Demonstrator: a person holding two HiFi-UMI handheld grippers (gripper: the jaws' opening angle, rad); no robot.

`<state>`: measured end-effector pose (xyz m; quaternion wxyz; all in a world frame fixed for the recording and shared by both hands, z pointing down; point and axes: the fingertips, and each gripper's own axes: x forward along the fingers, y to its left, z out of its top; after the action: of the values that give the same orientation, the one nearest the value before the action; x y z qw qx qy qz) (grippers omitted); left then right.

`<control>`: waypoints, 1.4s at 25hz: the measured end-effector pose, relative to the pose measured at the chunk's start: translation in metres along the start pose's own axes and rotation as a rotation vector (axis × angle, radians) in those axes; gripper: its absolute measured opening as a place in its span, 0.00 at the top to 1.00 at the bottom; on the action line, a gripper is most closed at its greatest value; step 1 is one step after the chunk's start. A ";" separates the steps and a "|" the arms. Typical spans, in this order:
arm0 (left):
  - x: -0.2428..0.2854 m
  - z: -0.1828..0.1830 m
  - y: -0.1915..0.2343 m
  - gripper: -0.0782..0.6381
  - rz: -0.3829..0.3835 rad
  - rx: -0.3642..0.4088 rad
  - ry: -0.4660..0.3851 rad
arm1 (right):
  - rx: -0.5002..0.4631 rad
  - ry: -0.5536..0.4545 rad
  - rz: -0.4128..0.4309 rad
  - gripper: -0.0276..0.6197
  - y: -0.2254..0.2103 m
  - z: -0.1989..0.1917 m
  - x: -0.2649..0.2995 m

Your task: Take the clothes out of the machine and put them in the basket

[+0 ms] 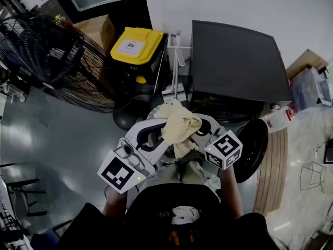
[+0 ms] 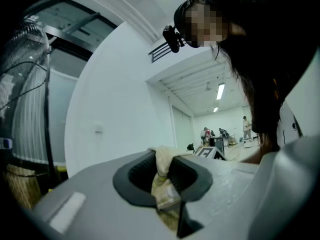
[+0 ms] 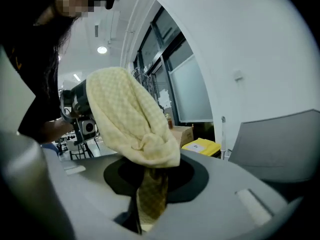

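The yellow checked cloth [image 1: 179, 124] is out of the machine [image 1: 239, 66]. It hangs in the air in front of me, between my two tools and near my chest. My left tool [image 1: 156, 134] is closed narrow on one fold of the cloth [image 2: 162, 184]. My right tool [image 1: 200, 132] pinches another part, and the rest of the cloth [image 3: 132, 114] bulges over its top. Both tools are close together, just beside each other.

I judge that I am at the carrying step: the cloth is taken out but not yet put down. The next move is to bring it over the basket and open both tools there. I do not see the basket in any view, so I must first find it. A loose end hangs under the tools and could drag.

The round door [image 1: 252, 142] of the machine stands open at the right. No tabletop is here, only a grey shiny floor [image 1: 62, 134]. To the left are a big wire fan [image 1: 57, 61], a cardboard box [image 1: 96, 27] and a bin with a yellow lid [image 1: 136, 45]. Behind the machine is a white wall [image 1: 234, 4].
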<state>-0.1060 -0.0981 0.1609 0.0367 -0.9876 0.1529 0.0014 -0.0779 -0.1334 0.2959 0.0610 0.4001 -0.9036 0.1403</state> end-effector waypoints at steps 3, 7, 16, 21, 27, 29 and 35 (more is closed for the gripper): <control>-0.025 -0.028 0.021 0.74 0.048 0.031 0.093 | 0.020 -0.020 -0.046 0.78 -0.004 0.009 0.005; -0.055 -0.109 0.039 0.62 0.079 -0.006 0.330 | 0.023 -0.056 -0.063 0.79 -0.002 0.030 0.008; -0.057 -0.294 0.002 0.46 0.010 -0.392 0.558 | -0.007 -0.118 -0.054 0.79 0.022 0.077 0.016; -0.022 -0.348 -0.017 0.46 0.010 -0.456 0.625 | -0.008 -0.154 -0.062 0.79 0.029 0.095 0.007; -0.007 -0.331 -0.009 0.88 0.060 -0.495 0.524 | 0.007 -0.165 -0.118 0.79 0.013 0.091 -0.009; -0.014 -0.314 -0.003 0.88 0.086 -0.533 0.456 | 0.018 -0.171 -0.140 0.79 0.007 0.088 -0.016; -0.037 -0.228 0.033 0.88 0.189 -0.601 0.169 | 0.043 -0.162 -0.185 0.79 -0.005 0.072 -0.026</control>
<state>-0.1536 -0.1348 0.3866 -0.2698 -0.9322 0.2390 -0.0322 -0.0562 -0.1397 0.2229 -0.0081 0.4930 -0.8616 0.1205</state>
